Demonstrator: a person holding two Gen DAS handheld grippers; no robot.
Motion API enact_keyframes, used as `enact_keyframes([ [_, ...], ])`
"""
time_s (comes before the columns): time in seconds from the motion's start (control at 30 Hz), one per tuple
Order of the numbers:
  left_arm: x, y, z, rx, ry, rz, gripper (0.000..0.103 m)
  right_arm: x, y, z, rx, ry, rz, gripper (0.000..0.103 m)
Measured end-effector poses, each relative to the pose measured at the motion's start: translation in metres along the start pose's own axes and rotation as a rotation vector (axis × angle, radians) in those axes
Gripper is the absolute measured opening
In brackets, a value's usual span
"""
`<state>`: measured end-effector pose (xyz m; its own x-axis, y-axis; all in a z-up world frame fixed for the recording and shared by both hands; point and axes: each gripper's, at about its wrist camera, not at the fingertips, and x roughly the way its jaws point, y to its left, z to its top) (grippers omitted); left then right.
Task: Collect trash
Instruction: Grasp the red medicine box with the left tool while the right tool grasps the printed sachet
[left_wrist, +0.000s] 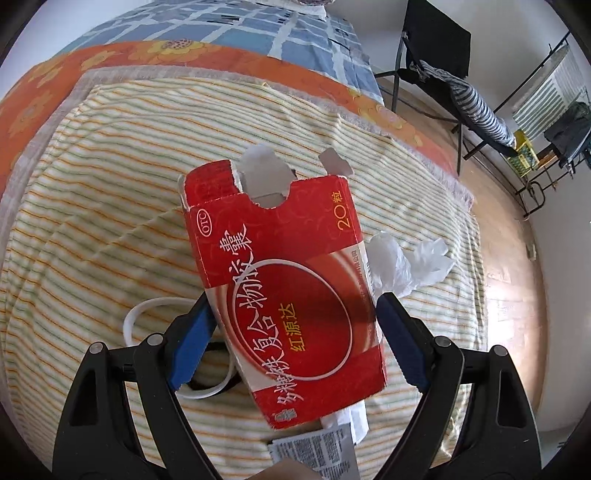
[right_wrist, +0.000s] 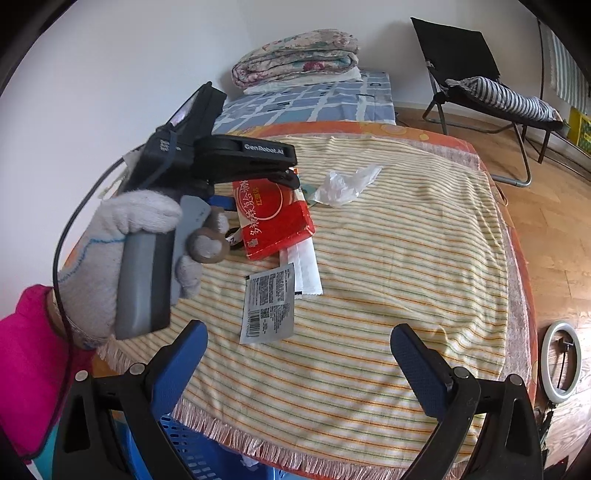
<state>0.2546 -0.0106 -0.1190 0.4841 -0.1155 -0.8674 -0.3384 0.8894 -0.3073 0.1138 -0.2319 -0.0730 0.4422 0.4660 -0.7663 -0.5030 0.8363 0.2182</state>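
- A striped fringed blanket (right_wrist: 388, 266), soft and rumpled in cream, orange and green, covers the bed and carries all the litter; a blue slatted basket (right_wrist: 192, 454) sits just below the blanket's near fringe.
- The left gripper (left_wrist: 295, 325), held in a knit-gloved hand (right_wrist: 122, 251), has its blue pads spread wide on either side of a red medicine box (left_wrist: 284, 273), a flattened, glossy cardboard carton torn open at its far end. The box looks raised off the blanket and pinched by its two long edges, though pad contact cannot be confirmed.
- The right gripper (right_wrist: 299, 365) hangs with jaws wide apart and nothing between them, over the blanket's near edge.
- A crumpled clear plastic wrapper (right_wrist: 347, 184) lies just beyond the box.
- A grey foil sachet (right_wrist: 267, 302), flat and printed with a barcode, lies nearer than the box, beside a white paper strip (right_wrist: 306, 266).
- Judged the step in hand: carrying the box to the basket. Thin card buckles, so squeezing gently across the edges and keeping it level should prevent a slip.
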Motion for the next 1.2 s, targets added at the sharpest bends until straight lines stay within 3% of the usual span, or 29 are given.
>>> enact_keyframes([
  [0.37, 0.031, -0.025, -0.007, 0.105, 0.031, 0.105, 0.089, 0.000, -0.001, 0.006, 0.012, -0.010, -0.008, 0.101],
  [0.7, 0.013, -0.007, -0.007, 0.133, 0.019, 0.072, 0.087, 0.028, -0.002, 0.004, 0.009, 0.079, 0.021, 0.097],
  [0.97, -0.015, 0.006, -0.006, 0.154, -0.011, 0.062, 0.086, 0.068, 0.028, 0.006, -0.074, 0.160, 0.028, 0.092],
  [1.03, -0.021, 0.008, -0.006, 0.169, -0.019, 0.065, 0.086, 0.079, 0.036, 0.007, -0.096, 0.185, 0.013, 0.082],
  [1.2, -0.034, 0.018, -0.007, 0.179, -0.026, 0.052, 0.086, 0.105, 0.051, 0.015, -0.152, 0.234, -0.051, 0.079],
])
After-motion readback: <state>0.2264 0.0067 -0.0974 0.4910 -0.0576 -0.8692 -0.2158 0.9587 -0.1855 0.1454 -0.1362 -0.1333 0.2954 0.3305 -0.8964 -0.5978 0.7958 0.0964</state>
